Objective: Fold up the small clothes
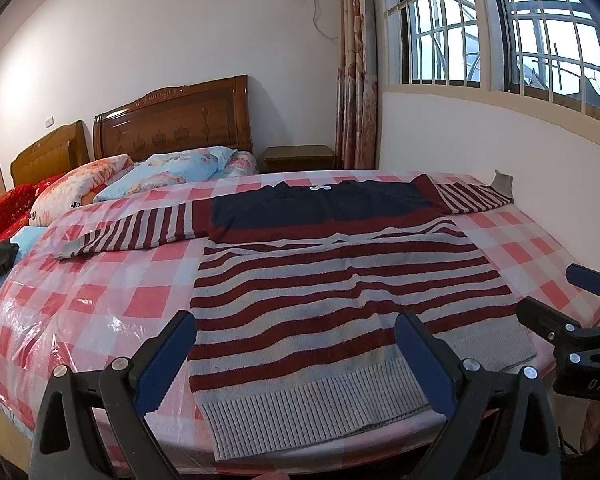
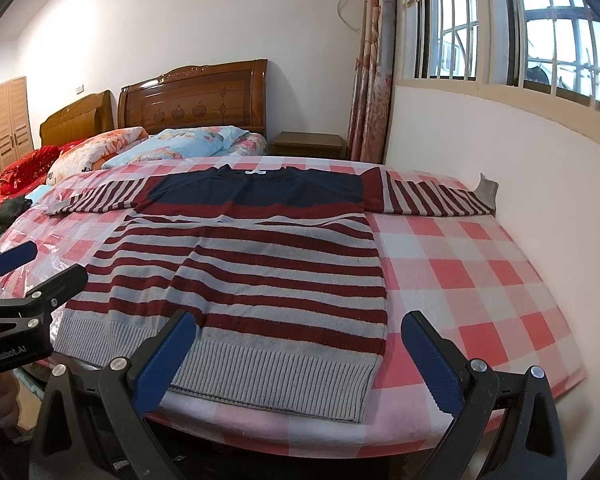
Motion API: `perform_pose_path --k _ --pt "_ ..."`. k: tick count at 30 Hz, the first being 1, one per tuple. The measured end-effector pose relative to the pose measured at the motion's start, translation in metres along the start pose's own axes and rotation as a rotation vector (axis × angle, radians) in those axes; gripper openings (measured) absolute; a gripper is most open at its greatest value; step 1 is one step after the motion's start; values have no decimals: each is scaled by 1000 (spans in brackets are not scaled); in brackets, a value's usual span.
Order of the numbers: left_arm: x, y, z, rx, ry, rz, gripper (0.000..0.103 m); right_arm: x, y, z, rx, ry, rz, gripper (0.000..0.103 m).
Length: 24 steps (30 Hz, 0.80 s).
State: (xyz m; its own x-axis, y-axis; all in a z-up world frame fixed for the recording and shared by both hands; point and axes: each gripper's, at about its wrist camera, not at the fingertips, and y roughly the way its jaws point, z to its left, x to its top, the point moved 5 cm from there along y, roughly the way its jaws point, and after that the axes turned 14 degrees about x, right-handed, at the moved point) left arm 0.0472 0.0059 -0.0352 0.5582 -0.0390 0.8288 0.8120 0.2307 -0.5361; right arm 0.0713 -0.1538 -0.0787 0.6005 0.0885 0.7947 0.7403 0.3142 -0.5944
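Note:
A small knit sweater [image 1: 340, 288] with dark red and grey stripes, a navy chest and a grey ribbed hem lies flat on the checked table, sleeves spread out to both sides; it also shows in the right wrist view [image 2: 252, 276]. My left gripper [image 1: 296, 356] is open, just above the hem's left part, holding nothing. My right gripper [image 2: 300, 356] is open over the hem's right part, holding nothing. The right gripper shows at the right edge of the left wrist view [image 1: 556, 300], and the left gripper at the left edge of the right wrist view [image 2: 40, 268].
The red-and-white checked cover [image 1: 100, 300] under clear plastic spans the table; its near edge is right below the hem. A white wall [image 2: 500, 152] with a window runs along the right. A bed with pillows [image 1: 168, 168], wooden headboards and a nightstand [image 1: 298, 158] stand behind.

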Motion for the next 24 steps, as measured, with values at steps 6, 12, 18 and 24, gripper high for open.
perform_pose_path --k 6,12,18,24 --pt "7 15 -6 -45 25 40 101 2 7 -15 60 15 10 103" --pt "68 77 -32 -144 14 85 101 39 46 -105 57 146 3 103" --pt "135 195 -96 -105 109 127 101 76 95 -252 -111 376 16 103" --pt "143 284 -127 -71 91 228 98 99 132 -352 -183 569 14 103"
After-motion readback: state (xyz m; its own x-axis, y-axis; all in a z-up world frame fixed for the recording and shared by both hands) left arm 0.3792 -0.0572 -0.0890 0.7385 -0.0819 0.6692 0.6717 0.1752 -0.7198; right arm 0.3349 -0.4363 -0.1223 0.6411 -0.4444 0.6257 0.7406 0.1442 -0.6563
